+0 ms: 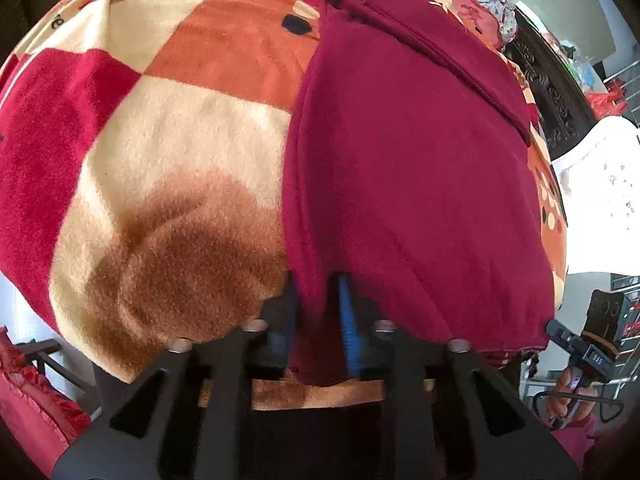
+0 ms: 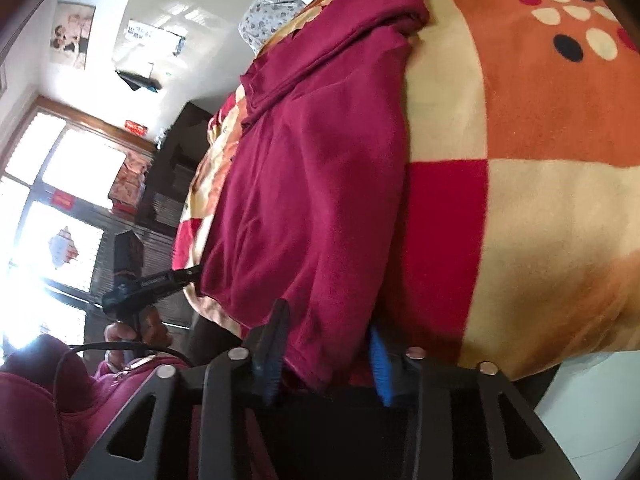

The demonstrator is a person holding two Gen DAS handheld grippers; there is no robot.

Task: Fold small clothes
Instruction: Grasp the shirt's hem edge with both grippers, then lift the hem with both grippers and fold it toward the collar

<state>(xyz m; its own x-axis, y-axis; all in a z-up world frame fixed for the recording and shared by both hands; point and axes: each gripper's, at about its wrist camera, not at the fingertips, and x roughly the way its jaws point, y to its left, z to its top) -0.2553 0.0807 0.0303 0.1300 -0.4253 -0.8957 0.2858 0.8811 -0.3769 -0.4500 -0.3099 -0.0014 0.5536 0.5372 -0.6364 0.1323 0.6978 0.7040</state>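
Observation:
A maroon garment (image 1: 408, 184) lies on a checked blanket (image 1: 168, 152), with a folded part at its far end. My left gripper (image 1: 320, 316) is shut on the garment's near left corner; cloth fills the gap between its blue pads (image 1: 347, 320). My right gripper (image 2: 326, 354) stands around the garment's (image 2: 316, 184) other near corner, with cloth between its blue pads (image 2: 379, 364); the jaws are apart and I cannot tell if they pinch it. The right gripper also shows in the left wrist view (image 1: 576, 344), and the left gripper in the right wrist view (image 2: 160, 280).
The blanket (image 2: 540, 184) covers a raised surface whose near edge is right at the grippers. Patterned cloth (image 2: 272, 4) is piled at the far end. Dark carved furniture (image 1: 548, 80) stands beside it. A bright window (image 2: 44, 216) is at the left in the right wrist view.

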